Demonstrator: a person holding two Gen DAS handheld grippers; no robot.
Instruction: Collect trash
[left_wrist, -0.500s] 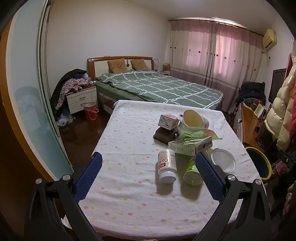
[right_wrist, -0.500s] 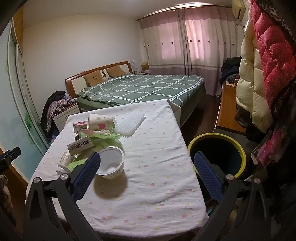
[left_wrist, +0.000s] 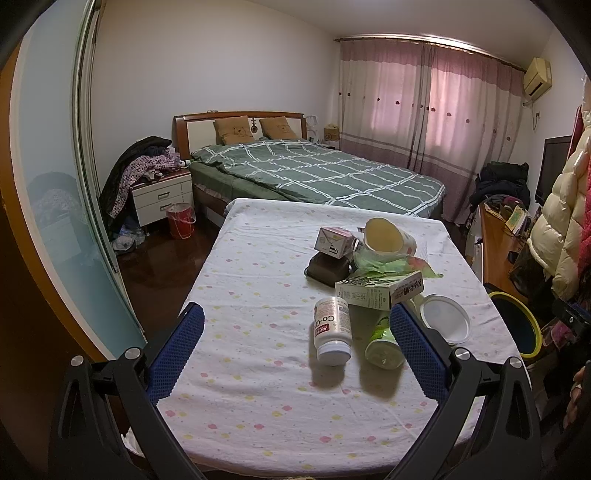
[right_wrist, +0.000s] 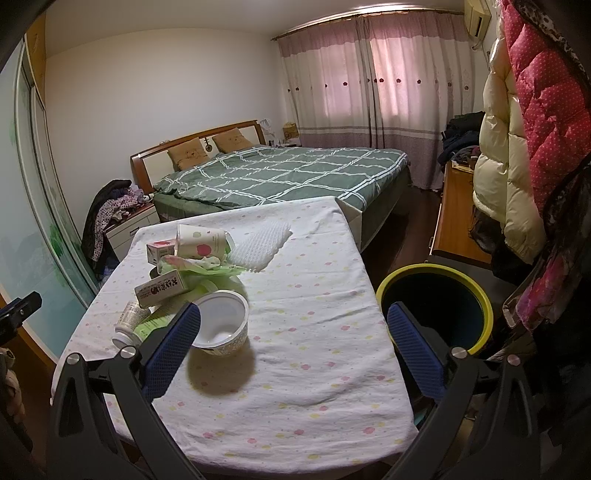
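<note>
A heap of trash lies on the cloth-covered table (left_wrist: 240, 332): a white pill bottle (left_wrist: 332, 328) on its side, a green cup (left_wrist: 382, 341), a long carton (left_wrist: 380, 290), a white bowl (left_wrist: 445, 321), a small pink carton (left_wrist: 334, 242), a paper cup (left_wrist: 388, 238), green wrapping (left_wrist: 391, 264) and a dark tray (left_wrist: 327, 267). My left gripper (left_wrist: 295, 354) hovers open before the bottle, nothing between its fingers. My right gripper (right_wrist: 291, 339) is open too, with the white bowl (right_wrist: 221, 323) by its left finger. The yellow-rimmed bin (right_wrist: 436, 306) stands right of the table.
A bed (left_wrist: 314, 173) with a green checked quilt lies beyond the table. A nightstand (left_wrist: 162, 197) piled with clothes and a red bucket (left_wrist: 180, 220) stand at the left. Puffy coats (right_wrist: 517, 147) hang at the right above a wooden cabinet (right_wrist: 458, 218). White mesh padding (right_wrist: 264, 242) lies on the cloth.
</note>
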